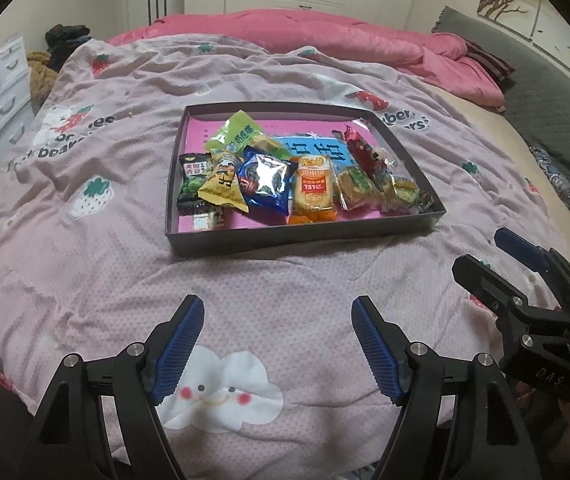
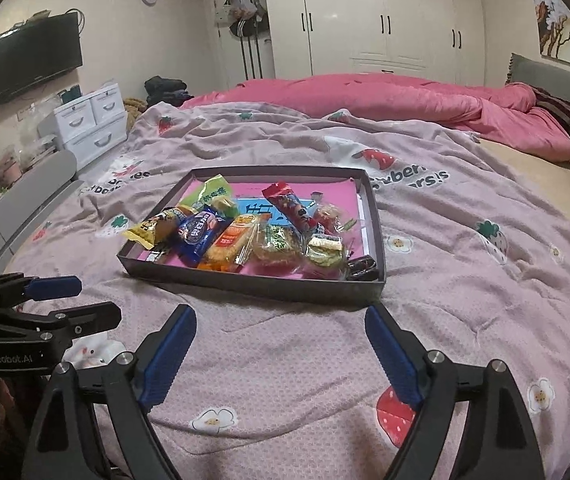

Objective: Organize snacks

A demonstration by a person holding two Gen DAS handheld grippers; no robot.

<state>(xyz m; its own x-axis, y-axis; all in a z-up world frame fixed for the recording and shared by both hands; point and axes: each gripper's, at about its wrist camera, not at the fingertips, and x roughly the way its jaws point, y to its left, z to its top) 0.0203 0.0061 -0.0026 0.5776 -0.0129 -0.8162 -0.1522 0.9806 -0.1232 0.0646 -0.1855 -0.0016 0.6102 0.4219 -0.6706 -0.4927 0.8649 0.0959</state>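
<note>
- Landmark: dark shallow tray (image 1: 301, 236) w/ pink lining, sitting on the bed's pink strawberry-print blanket (image 1: 97, 264). All snacks lie inside it, none on the blanket.
- Left end of tray, left wrist view: green-and-black packet (image 1: 193, 182), just beside it a yellow triangular packet (image 1: 223, 188) tilted over it.
- Next along: shiny blue foil packet (image 1: 265, 180), touching the yellow one.
- Mid tray: orange-labelled cracker pack (image 1: 313, 190), lying lengthwise toward the near wall.
- Right of that: clear-wrapped green-label cake (image 1: 359, 186), then a smaller clear-wrapped cake (image 1: 403, 194) near the tray's right near corner.
- Behind those, toward tray's far wall: light-green bag (image 1: 237, 132) and a red wrapper (image 1: 365, 152) lying on a slant.
- Left gripper (image 1: 277, 344): short of the tray's near wall, above the blanket, jaws spread wide, nothing between them.
- Right gripper (image 2: 281, 354): also on the near side of the tray, jaws spread wide, empty; tips near the tray's near wall, not touching it.
- Both grippers side by side, apart from each other; each one shows at the edge of the other's view.
- Beyond the tray's far side: rumpled pink quilt (image 2: 385, 96), then white wardrobe (image 2: 385, 20).
</note>
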